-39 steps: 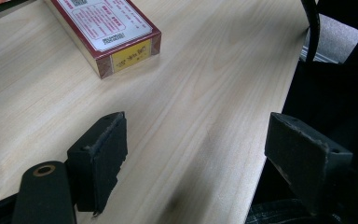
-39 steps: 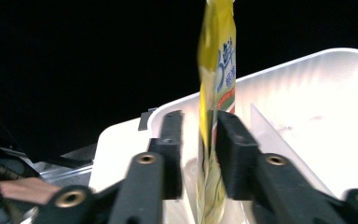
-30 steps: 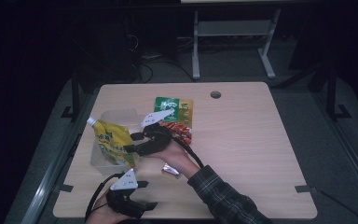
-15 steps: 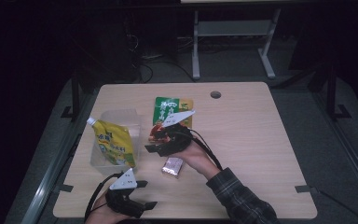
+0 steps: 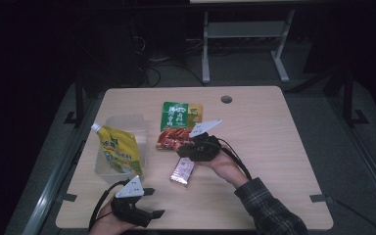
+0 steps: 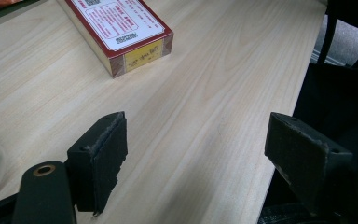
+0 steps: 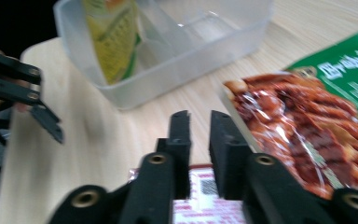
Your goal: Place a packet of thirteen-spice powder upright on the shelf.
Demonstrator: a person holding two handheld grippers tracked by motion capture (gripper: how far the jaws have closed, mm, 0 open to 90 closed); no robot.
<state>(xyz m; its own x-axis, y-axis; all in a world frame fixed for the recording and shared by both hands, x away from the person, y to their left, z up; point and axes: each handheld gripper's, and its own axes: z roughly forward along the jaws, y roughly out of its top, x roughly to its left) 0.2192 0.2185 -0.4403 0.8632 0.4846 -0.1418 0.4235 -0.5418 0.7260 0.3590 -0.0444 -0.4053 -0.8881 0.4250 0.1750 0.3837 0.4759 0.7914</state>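
- Right gripper (image 7: 199,122): its own view shows the jaws nearly together, just closed, nothing between; the boxed snack (image 7: 200,198) lies right under them, red snack pack (image 7: 307,135) just beside.
- Left gripper (image 6: 196,154): jaws wide, empty (box (image 6: 116,28) ahead).
- High view adds the clear bin (image 5: 108,161) with yellow pouch (image 5: 120,149), left of the right gripper.
- Pale wood table (image 5: 274,147), dark room.

Green packet (image 5: 181,114) on wooden table (image 5: 274,147), yellow pouch (image 5: 120,149) in clear tub (image 5: 108,169)

Dim lab: bare test table (image 5: 274,147)
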